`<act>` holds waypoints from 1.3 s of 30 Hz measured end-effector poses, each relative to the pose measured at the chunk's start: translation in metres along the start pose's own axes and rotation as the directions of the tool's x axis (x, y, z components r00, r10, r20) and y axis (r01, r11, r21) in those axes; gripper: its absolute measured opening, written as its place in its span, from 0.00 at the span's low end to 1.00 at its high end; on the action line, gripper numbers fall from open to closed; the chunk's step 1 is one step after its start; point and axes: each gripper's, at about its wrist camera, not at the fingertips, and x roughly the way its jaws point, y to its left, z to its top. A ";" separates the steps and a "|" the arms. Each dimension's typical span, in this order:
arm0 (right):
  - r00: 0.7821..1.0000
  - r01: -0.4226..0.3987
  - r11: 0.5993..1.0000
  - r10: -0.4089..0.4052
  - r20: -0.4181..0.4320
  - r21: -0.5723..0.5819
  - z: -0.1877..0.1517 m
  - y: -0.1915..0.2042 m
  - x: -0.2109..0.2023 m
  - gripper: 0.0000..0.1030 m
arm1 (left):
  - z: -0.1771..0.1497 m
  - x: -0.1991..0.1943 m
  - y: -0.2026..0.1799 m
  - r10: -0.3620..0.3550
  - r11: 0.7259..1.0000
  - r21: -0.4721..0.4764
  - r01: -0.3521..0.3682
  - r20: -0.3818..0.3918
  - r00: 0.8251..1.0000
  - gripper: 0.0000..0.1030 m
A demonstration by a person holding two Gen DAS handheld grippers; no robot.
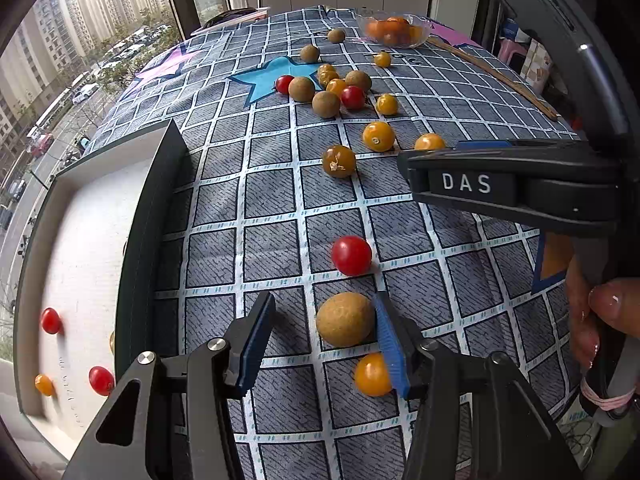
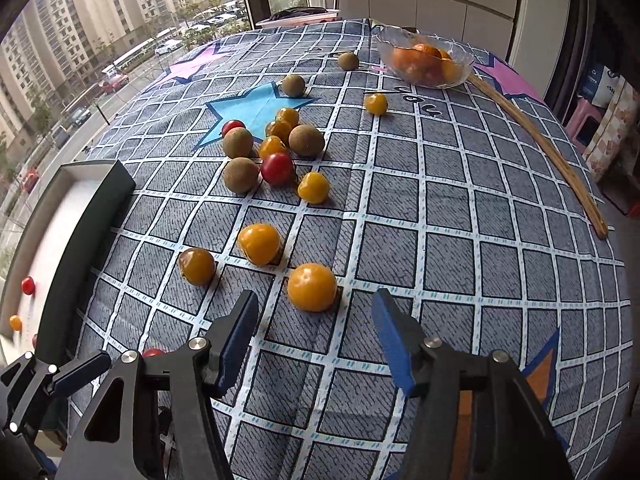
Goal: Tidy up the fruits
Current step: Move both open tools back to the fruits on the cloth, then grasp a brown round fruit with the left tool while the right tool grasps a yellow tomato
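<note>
Sorting is barely started: white tray (image 1: 80, 240) at left of frame holds only a few cherry tomatoes, while most fruit (image 1: 332, 88) sits loose on the checkered counter (image 1: 260, 200). Left gripper (image 1: 324, 336) half open, brown longan (image 1: 346, 319) between jaws, not clamped. Right gripper (image 2: 316, 328) half open, empty, just below a yellow tomato (image 2: 312, 287).

In the left wrist view the white tray (image 1: 86, 240) is smeared by blur and cut off by the edge at left. A yellow fruit (image 1: 372, 374) lies half behind the right-hand blue pad. In the right wrist view a red fruit (image 2: 153, 352) barely peeks over the gripper frame. The fruits in the glass bowl (image 2: 426, 58) blur together, uncountable.
</note>
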 end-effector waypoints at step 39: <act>0.986 -0.164 0.986 0.164 -0.018 -0.030 -0.052 0.043 -0.074 0.25 | -0.045 -0.071 0.089 0.007 0.990 -0.137 0.011 0.127 0.992 0.29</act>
